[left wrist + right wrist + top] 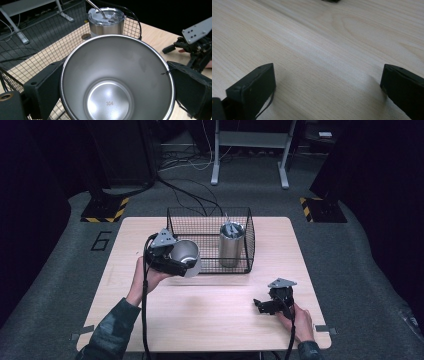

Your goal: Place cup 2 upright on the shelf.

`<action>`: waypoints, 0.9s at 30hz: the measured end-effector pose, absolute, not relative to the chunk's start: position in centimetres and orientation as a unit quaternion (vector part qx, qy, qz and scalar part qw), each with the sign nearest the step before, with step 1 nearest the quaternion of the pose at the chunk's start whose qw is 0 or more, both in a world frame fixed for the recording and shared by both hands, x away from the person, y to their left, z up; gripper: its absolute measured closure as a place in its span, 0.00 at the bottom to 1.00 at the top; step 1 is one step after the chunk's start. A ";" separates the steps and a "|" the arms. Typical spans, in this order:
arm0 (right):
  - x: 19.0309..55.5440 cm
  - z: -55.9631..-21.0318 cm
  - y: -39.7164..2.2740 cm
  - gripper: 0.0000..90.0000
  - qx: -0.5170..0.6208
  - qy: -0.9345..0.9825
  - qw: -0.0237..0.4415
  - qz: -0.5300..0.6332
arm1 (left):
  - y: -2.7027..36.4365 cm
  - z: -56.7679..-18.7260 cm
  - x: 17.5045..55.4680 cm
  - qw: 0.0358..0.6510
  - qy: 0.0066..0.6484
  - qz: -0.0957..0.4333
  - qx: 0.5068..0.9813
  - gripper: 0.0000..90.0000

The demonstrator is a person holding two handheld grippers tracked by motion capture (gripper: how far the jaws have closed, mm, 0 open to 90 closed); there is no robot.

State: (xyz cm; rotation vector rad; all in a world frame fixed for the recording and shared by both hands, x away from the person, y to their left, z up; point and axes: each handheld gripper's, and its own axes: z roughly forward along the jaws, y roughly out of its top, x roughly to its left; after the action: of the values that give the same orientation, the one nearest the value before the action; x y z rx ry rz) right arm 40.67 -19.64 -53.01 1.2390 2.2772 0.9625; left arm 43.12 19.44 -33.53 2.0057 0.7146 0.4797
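Worktop (210, 310): pale wood, carries everything.
Wire basket (210, 241): far-centre, black mesh.
Lidded tumbler (231, 245): upright inside basket, right half, straw in lid.
Steel cup (187, 257): in my L grip, lifted, tipped on its side, mouth toward L cam, just at basket's front-left corner.
Left gripper (181, 262): jaws clamped on cup's sides.
Right gripper (261, 306): jaws spread wide, nothing between, low over worktop, front-right.

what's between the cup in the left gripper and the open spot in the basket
Only the basket's near wire wall. The left gripper holds the steel cup tilted just outside it. The lidded tumbler stands at the basket's right side, leaving the left side free.
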 end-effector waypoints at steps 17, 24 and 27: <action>40.7 -53.0 -19.7 0.00 0.440 0.809 0.188 0.342 | 18.6 -32.3 46.1 0.464 0.297 0.209 0.808 0.07; 40.7 -53.0 -19.7 0.00 0.439 0.809 0.188 0.342 | 18.0 -32.1 47.4 0.461 0.300 0.211 0.808 0.07; 40.7 -53.0 -19.6 0.00 0.440 0.809 0.187 0.342 | 17.8 -32.0 48.0 0.458 0.302 0.208 0.809 0.07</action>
State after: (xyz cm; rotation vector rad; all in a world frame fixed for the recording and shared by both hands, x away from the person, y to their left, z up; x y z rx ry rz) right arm 40.67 -19.64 -53.02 1.2382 2.2768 0.9630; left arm 47.98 17.85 -32.01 1.9938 0.7441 0.5131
